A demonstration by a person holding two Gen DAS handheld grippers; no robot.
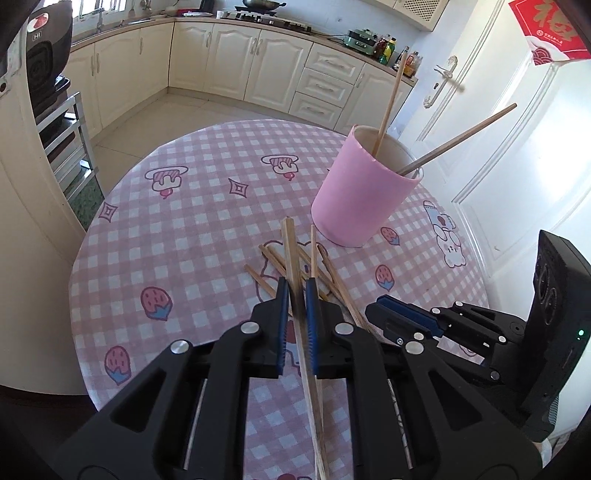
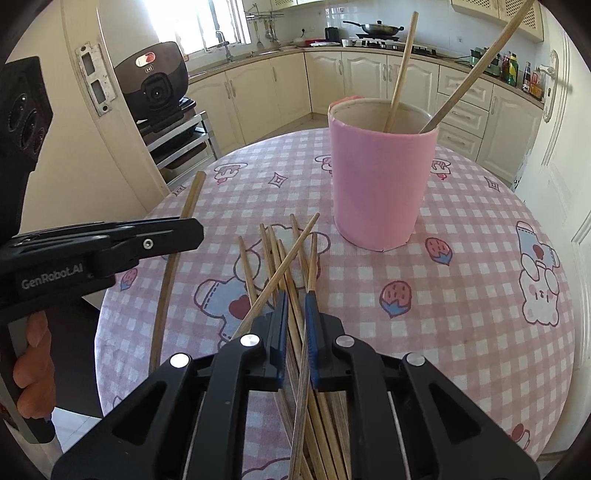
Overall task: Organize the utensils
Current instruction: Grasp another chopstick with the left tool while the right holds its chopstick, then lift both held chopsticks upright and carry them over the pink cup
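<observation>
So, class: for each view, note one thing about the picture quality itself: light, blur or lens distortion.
Left wrist view: the fisheye bends the cabinets and table edge, and the chopstick in the left hand-held gripper smears near the pads. Right wrist view: the window is blown out white, the corners are black, and the cup is sharp.
</observation>
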